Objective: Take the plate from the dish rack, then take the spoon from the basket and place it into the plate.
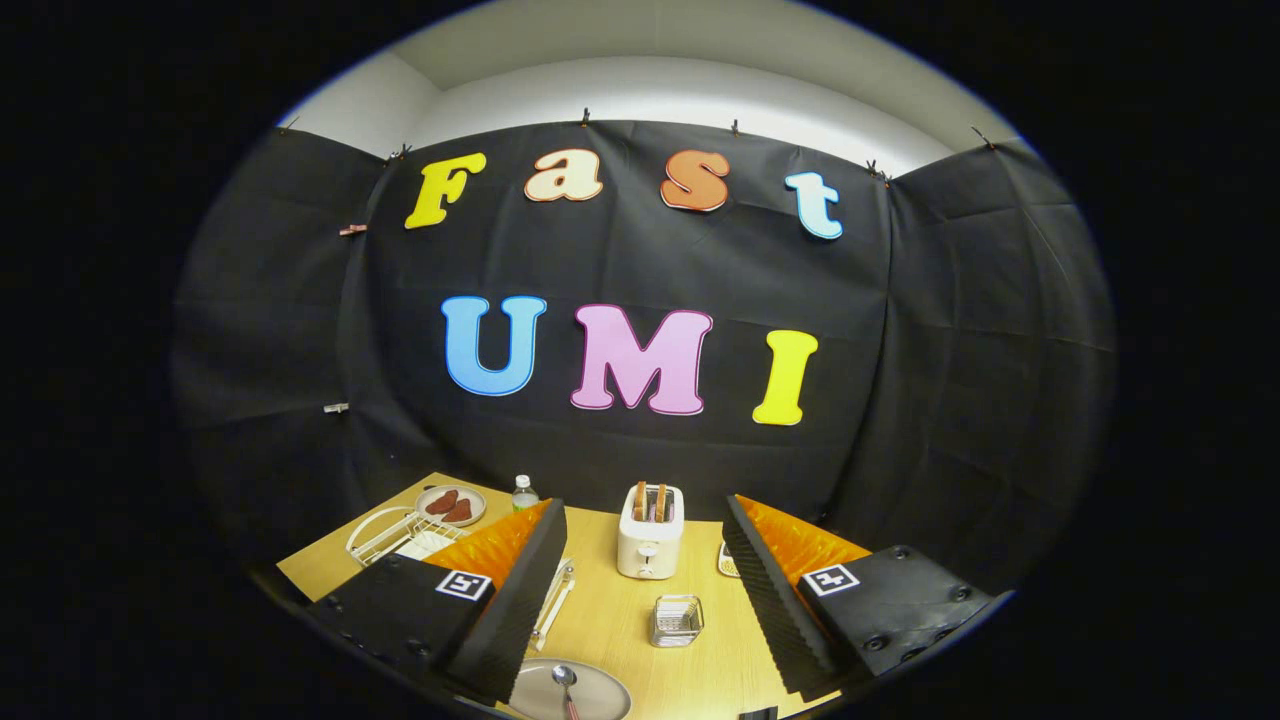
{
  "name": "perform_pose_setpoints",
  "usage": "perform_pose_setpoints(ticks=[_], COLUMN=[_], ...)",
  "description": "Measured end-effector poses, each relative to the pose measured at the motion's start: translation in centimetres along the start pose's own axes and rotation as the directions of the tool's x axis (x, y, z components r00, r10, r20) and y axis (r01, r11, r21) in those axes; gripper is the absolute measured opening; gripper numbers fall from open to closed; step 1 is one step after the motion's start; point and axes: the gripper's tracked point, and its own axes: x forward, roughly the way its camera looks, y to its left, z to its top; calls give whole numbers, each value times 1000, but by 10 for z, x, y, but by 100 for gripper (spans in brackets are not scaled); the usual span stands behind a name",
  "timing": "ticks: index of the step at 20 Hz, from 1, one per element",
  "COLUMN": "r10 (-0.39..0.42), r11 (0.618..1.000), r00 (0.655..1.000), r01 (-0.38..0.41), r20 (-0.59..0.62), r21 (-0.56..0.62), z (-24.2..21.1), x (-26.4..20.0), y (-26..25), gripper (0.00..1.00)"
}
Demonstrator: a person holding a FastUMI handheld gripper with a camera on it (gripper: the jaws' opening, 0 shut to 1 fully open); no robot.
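One round grey plate point(590, 692) lies near on the wooden table point(610, 610), one spoon point(566, 685) resting in it, between the wide-spread, empty fingers of the gripper point(640, 600). One wire basket point(677, 620) sits ahead, one toaster point(650, 532) beyond, one white wire dish rack point(385, 532) far left.
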Motion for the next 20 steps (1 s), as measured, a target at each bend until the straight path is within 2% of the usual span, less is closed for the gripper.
perform_pose_setpoints(ticks=[20], r10=[-16], r11=[1000], r00=[1000], r01=[16], r20=[1], r21=[27], z=[-4], x=[-15], y=[-14], gripper=[97])
